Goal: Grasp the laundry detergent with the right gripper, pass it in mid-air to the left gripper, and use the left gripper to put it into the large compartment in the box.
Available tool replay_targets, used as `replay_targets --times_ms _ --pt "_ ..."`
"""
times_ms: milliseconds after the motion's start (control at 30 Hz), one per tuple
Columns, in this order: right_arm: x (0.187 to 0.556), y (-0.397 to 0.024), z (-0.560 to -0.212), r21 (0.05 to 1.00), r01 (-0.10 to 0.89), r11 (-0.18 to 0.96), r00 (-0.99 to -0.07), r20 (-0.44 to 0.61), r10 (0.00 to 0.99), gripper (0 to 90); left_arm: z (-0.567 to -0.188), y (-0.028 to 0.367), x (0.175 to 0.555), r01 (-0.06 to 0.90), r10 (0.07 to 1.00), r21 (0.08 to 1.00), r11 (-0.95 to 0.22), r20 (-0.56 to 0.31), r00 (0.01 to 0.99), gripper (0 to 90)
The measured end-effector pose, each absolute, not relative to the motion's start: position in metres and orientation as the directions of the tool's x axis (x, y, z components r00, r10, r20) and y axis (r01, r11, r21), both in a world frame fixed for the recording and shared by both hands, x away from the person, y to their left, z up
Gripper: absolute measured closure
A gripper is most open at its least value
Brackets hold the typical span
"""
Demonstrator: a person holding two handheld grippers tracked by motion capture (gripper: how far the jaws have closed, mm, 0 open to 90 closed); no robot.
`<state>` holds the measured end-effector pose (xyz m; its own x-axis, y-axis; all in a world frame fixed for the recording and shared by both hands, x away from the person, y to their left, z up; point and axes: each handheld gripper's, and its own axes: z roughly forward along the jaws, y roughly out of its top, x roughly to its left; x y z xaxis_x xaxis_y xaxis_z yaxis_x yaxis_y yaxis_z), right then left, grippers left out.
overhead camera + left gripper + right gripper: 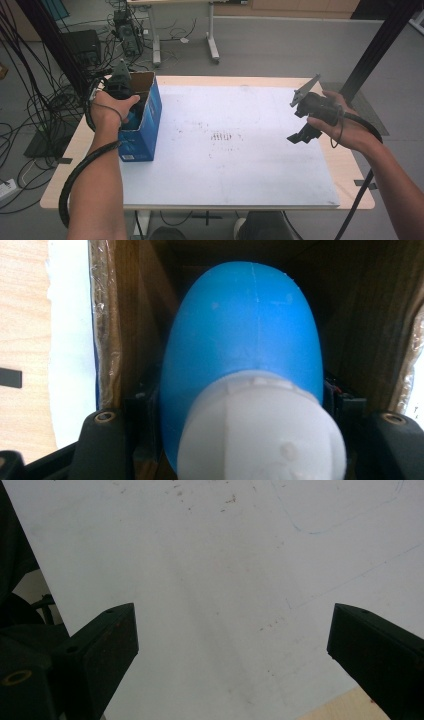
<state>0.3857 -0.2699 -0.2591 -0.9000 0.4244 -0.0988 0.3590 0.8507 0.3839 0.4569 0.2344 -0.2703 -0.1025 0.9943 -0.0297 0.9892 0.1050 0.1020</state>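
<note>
A blue cardboard box point(146, 125) stands open-topped at the left edge of the white board point(235, 165). My left gripper point(120, 86) reaches down into it, held by the left hand. In the left gripper view a blue bottle point(242, 325) with a white cap point(260, 435) sits between the jaws, which press on its two sides, with the box's brown inner walls point(127, 315) around it. My right gripper point(299, 122) hovers over the board's right part. Its jaws stand wide apart with nothing between them, above bare white board point(232, 580).
The board lies on a light wooden table point(350, 167) whose right edge shows point(340, 707). Cables point(40, 107) and equipment crowd the floor at left. A desk frame point(212, 45) stands behind, and a black post point(382, 42) rises at the right.
</note>
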Motion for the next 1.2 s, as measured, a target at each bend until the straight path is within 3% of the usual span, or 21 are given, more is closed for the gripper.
replay_targets --times_ms 833,1200 --pt "0.3849 -0.2728 -0.2593 0.387 0.361 0.849 -0.898 -0.102 0.428 6.0 -0.2695 0.2321 0.4574 0.989 0.995 0.106 0.104 -0.024 -0.102 35.3" --pt "0.3843 -0.2714 -0.2583 0.392 0.357 0.848 -0.899 -0.103 0.426 6.0 -0.2625 0.2303 0.456 0.988 0.995 0.119 0.095 -0.019 -0.093 30.8"
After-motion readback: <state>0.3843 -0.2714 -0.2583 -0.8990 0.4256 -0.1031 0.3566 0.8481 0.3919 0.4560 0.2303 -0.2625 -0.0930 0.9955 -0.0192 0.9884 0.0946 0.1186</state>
